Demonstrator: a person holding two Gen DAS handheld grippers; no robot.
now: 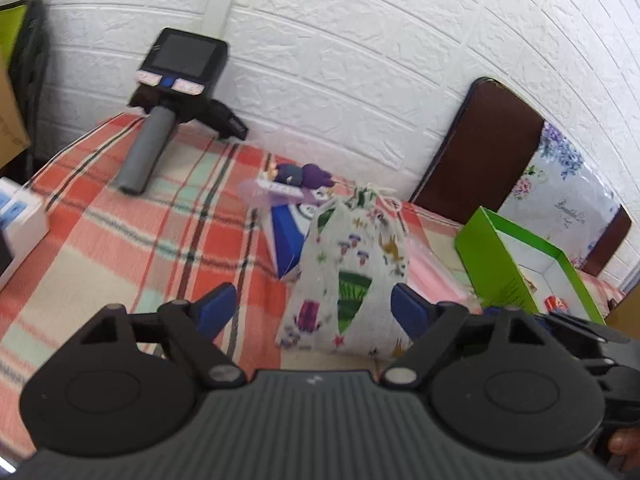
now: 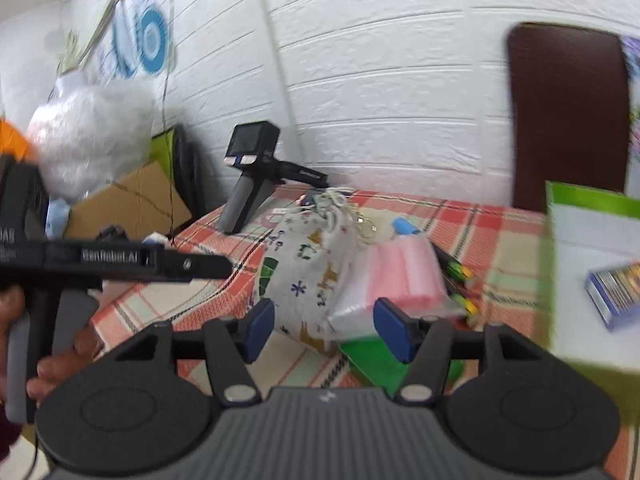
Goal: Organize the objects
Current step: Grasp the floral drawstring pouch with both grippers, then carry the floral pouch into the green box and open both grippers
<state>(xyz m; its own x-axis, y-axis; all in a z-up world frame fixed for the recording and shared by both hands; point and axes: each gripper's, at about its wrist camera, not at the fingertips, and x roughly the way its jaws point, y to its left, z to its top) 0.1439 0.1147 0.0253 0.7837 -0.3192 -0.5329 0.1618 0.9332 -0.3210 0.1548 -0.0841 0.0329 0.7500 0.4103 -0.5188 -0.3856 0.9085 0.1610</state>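
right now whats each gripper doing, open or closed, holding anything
Left gripper: open, printed drawstring pouch between the pads, not pinched.
Right gripper: open, holding nothing; the pouch and pink plastic bag lie just beyond its fingertips.

A woven, matt red-and-cream plaid cloth (image 1: 120,240) is seen over the table. A coarse white printed fabric drawstring pouch (image 1: 352,272) is shown, and a glossy pink-and-clear plastic zip bag (image 2: 400,276). A smooth green-and-white cardboard box (image 1: 504,264) and an embossed white brick-pattern wall (image 1: 360,60) are visible.
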